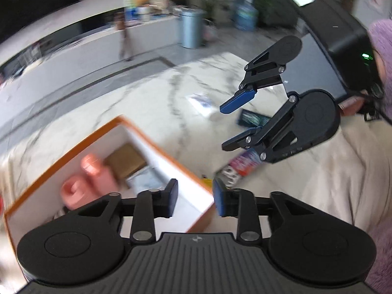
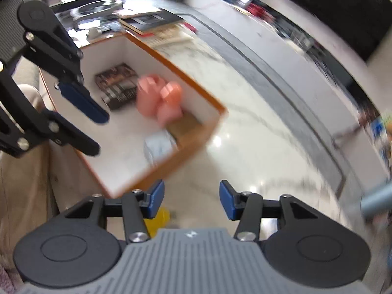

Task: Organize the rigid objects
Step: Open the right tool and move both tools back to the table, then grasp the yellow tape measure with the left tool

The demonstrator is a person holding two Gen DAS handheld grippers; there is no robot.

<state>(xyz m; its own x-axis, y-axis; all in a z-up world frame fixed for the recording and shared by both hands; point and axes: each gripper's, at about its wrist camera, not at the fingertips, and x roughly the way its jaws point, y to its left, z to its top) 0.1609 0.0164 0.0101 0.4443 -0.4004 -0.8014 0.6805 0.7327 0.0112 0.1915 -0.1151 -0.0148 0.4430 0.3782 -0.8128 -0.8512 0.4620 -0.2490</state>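
Note:
An orange-rimmed white box (image 1: 156,144) (image 2: 196,90) stands on the marble floor. Inside lie a pink object (image 1: 90,178) (image 2: 159,100), a brown flat box (image 1: 126,161) (image 2: 186,125), a pale packet (image 1: 147,180) (image 2: 159,144) and a dark striped book (image 2: 117,85). My left gripper (image 1: 194,199) is open and empty above the box's near corner; it also shows in the right wrist view (image 2: 98,132). My right gripper (image 2: 191,201) is open and empty, beside the box; it also shows in the left wrist view (image 1: 226,127). Both views are motion-blurred.
Loose items lie on the floor beyond the box: a colourful packet (image 1: 241,164), a dark green packet (image 1: 253,118), a pale sheet (image 1: 201,100) and something yellow (image 2: 160,216). A beige cloth (image 1: 330,171) covers the right. Books (image 2: 152,23) are stacked behind the box.

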